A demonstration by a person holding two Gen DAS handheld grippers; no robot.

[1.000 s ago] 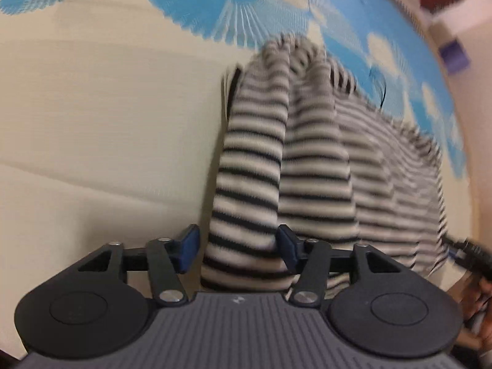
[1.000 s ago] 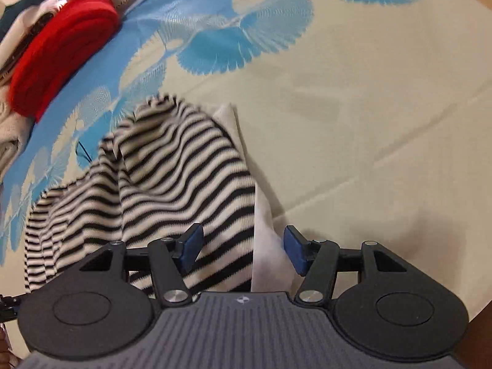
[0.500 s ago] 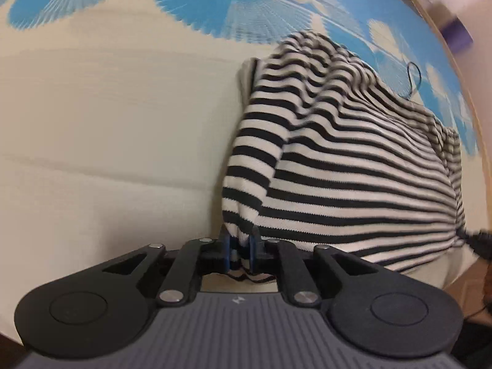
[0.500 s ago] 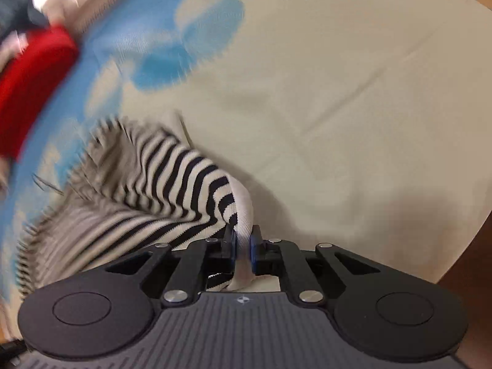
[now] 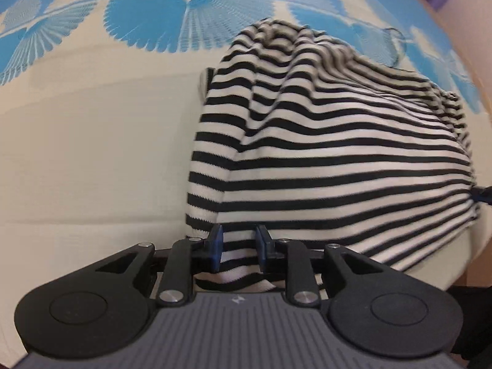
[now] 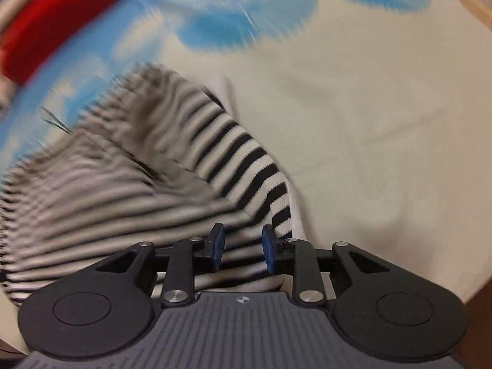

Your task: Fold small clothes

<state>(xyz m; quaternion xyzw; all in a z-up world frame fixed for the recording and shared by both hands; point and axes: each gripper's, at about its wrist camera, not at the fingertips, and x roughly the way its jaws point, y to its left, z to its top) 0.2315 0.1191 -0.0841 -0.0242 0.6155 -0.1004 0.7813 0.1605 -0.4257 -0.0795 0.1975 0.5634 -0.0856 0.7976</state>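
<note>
Garment: a black-and-white striped top [image 5: 323, 153] is lying bunched on the sheet [image 5: 92, 153], its near edge running in under both grippers; folds are rising toward the far end.

Left gripper [image 5: 236, 247]: jaws have just been opening after a tight pinch; they are now standing slightly apart with the top's near corner lying between the blue pads [image 5: 216, 246]. The pads are looking clear of the cloth, so nothing is being clamped.

Right gripper [image 6: 243, 250]: jaws have likewise just been opening; they are standing slightly apart over the top's [image 6: 153, 184] other near corner, striped cloth and its white hem showing in the gap. Pads [image 6: 269, 252] are not pressing it.

Sheet: cream ground with blue fan-shaped prints along the far side, covering the whole work surface.

Red cloth [image 6: 58, 21]: a folded red item is sitting at the far left in the right wrist view, well apart from the top, blurred.

Picture quality: the right wrist view is smearing heavily; stripe detail on the far half of the top is not readable there.
</note>
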